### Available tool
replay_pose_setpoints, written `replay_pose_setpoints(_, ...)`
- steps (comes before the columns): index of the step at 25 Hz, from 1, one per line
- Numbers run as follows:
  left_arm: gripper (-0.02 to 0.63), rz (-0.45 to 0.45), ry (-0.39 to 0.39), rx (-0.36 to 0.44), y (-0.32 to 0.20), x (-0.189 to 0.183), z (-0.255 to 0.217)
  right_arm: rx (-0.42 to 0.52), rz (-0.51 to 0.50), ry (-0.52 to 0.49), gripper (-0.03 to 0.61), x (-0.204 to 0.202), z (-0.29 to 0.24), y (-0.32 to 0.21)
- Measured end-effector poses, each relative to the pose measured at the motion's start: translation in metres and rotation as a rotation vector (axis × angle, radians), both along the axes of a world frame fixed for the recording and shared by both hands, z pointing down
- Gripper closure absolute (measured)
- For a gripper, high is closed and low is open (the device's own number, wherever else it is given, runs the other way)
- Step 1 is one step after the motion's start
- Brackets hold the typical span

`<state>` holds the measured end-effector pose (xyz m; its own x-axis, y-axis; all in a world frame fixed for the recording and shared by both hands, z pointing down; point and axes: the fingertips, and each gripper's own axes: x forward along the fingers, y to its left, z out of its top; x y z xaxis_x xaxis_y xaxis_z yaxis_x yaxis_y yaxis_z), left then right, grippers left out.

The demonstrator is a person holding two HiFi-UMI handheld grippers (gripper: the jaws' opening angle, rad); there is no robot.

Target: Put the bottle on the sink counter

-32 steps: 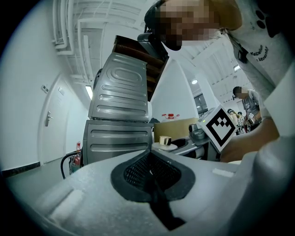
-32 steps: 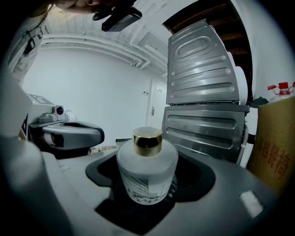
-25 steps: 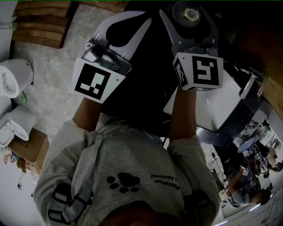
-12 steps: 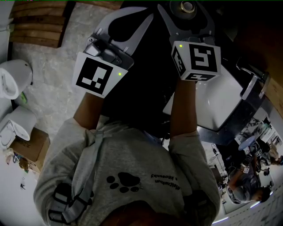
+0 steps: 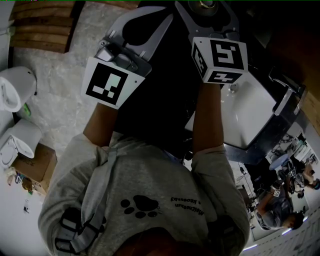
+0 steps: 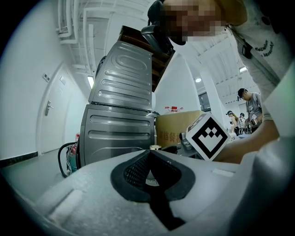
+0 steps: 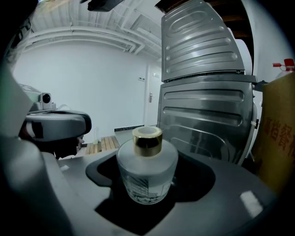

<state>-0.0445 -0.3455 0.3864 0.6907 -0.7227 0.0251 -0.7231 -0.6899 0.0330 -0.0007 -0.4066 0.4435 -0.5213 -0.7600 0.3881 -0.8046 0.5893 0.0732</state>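
Note:
A frosted glass bottle (image 7: 146, 163) with a gold cap sits upright between my right gripper's (image 7: 147, 186) dark jaws, which are shut on its body. In the head view only its cap (image 5: 205, 4) shows at the top edge, between the right gripper's (image 5: 206, 7) grey fingers. To its left my left gripper (image 5: 167, 14) holds its white jaws together at the tips with nothing in them. In the left gripper view its tips (image 6: 149, 154) meet, and the bottle's cap (image 6: 155, 147) peeks just beyond them. The white sink (image 5: 250, 120) lies below and right of my right hand.
A faucet (image 5: 285, 95) stands at the sink's far right. Stacked grey metal appliances (image 7: 207, 115) fill the space ahead, with a cardboard box (image 6: 177, 126) beside them. A wooden pallet (image 5: 45, 30), a toilet (image 5: 15, 90) and a small carton (image 5: 30, 167) are on the floor at left.
My right gripper with the bottle has shifted toward the picture's top and slightly left, uncovering more of the sink. The left gripper has barely moved.

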Motion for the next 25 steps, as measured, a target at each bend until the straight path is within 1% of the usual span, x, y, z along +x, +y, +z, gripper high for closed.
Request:
replay_pose_setpoints(7, 0.609, -0.004, 0.007, -0.013, -0.002, -0.005, 0.006, -0.039, 0.0, 0.005, 0.244, -0.005, 0.013, -0.004)
replay_pose_setpoints(14, 0.609, -0.003, 0.01, -0.022, -0.003, -0.006, 0.01, -0.079, -0.005, -0.019, 0.244, -0.007, 0.017, -0.008)
replay_pose_setpoints(25, 0.609, 0.003, 0.012, -0.022, -0.001, -0.003, 0.007, -0.097, 0.002, -0.012, 0.242, -0.005, 0.017, -0.01)
